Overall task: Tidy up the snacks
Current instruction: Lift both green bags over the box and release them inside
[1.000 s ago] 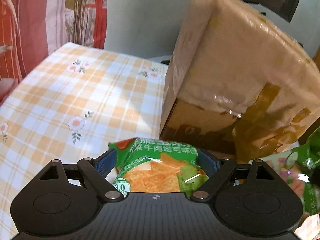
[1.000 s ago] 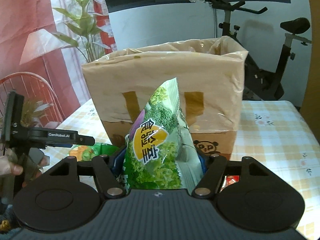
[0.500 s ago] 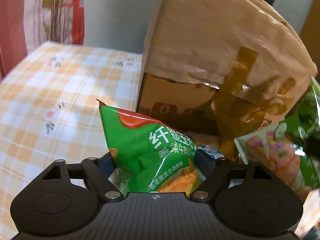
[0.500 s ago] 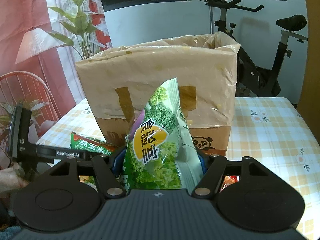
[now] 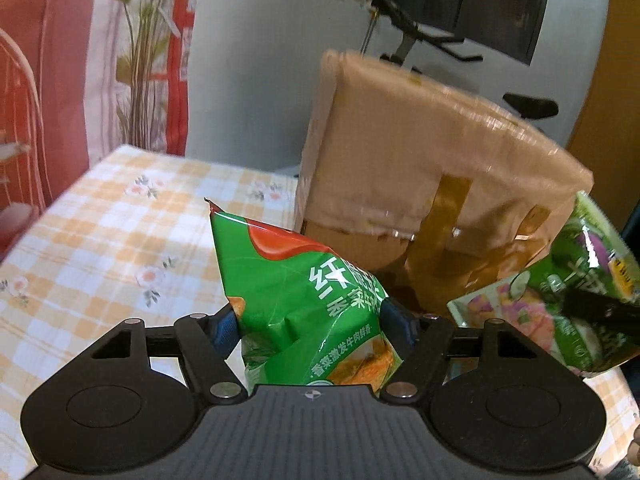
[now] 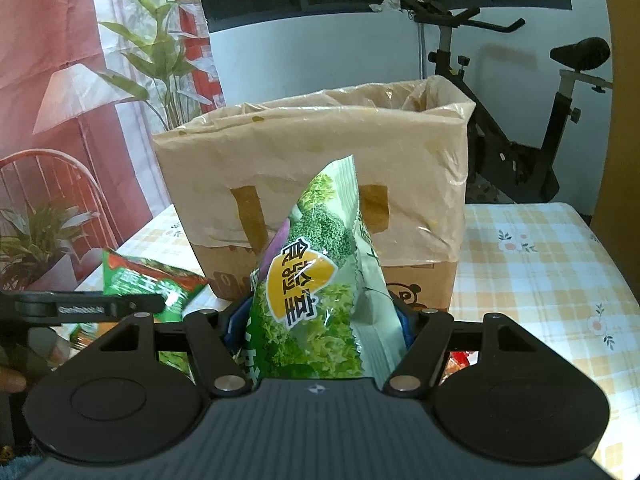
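Observation:
My left gripper (image 5: pixel 312 324) is shut on a green and red chip bag (image 5: pixel 296 292) and holds it upright above the table, left of the cardboard box (image 5: pixel 420 184). My right gripper (image 6: pixel 320 320) is shut on a green vegetable-crisp bag (image 6: pixel 316 280), held upright in front of the box (image 6: pixel 312 168). The box is lined with a tan plastic bag and open at the top. The chip bag also shows at the left in the right wrist view (image 6: pixel 148 276). The vegetable-crisp bag shows at the right in the left wrist view (image 5: pixel 576 292).
The table has an orange checked cloth (image 5: pixel 104 240). A red snack packet (image 6: pixel 460 364) lies on the cloth under my right gripper. An exercise bike (image 6: pixel 520 120) stands behind the table. Plants and a red curtain (image 6: pixel 72 80) are at the left.
My left gripper has lifted the chip bag off the cloth and raised it beside the box. My right gripper has risen a little with its bag, so the box's open top shows.

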The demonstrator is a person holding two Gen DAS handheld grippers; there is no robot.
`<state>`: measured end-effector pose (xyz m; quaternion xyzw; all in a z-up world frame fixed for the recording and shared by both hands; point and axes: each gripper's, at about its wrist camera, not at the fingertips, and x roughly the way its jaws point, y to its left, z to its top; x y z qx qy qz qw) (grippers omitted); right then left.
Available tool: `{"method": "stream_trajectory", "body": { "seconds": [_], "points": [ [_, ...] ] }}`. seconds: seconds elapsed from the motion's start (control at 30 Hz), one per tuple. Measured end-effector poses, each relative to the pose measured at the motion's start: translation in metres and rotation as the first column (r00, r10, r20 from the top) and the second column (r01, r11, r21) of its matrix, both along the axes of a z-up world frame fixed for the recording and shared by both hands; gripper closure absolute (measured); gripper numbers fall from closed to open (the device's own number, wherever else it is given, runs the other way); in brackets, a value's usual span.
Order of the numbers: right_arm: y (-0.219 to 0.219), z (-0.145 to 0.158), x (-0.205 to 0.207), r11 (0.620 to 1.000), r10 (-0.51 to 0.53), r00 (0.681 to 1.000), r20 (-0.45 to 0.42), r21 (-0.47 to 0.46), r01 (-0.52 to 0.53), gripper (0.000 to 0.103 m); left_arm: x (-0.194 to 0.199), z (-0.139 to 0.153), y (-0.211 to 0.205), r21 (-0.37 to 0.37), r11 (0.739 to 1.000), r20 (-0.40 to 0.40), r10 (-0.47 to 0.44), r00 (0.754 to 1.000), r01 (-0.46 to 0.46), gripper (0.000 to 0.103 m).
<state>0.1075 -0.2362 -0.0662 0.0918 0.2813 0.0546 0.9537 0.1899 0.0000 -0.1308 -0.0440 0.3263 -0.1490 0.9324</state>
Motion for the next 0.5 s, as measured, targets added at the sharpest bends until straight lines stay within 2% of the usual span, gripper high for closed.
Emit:
{"method": "stream_trajectory", "body": {
  "seconds": [0.33,0.5],
  "points": [
    [-0.003,0.015,-0.008,1.000,0.007,0.999,0.053,-0.008,-0.006,0.034,-0.014,0.033,-0.005,-0.002,0.999,0.096,-0.041,0.995,0.042,0.029],
    [-0.008,0.033,-0.012,1.000,0.007,0.994,0.106,-0.012,-0.006,0.034,-0.017,0.055,-0.010,-0.010,0.997,0.154,-0.073,0.985,0.076,0.029]
  ]
}}
